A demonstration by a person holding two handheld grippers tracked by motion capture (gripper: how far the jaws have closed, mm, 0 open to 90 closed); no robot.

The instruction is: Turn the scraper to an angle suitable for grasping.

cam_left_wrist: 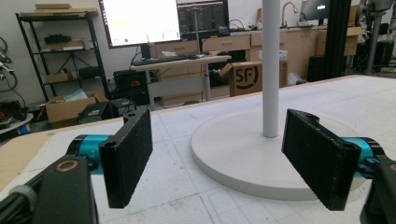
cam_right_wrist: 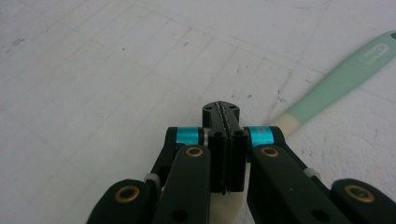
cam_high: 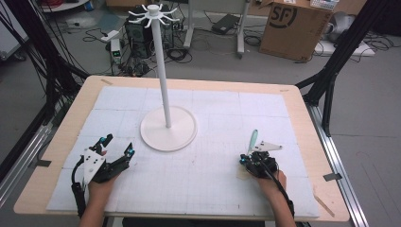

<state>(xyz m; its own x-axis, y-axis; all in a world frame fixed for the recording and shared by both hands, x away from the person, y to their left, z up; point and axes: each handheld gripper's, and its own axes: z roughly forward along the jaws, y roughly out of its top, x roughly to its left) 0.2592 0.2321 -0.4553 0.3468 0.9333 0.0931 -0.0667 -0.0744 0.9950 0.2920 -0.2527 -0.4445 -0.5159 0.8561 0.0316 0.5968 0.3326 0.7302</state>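
matt mint plastic spatula handle (cam_right_wrist: 343,77) on a rough white mat (cam_right_wrist: 93,93).

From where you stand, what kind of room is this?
Probably a lab or workshop: cables trail across the floor, a desk with monitors stands behind the table, and cardboard boxes sit around.
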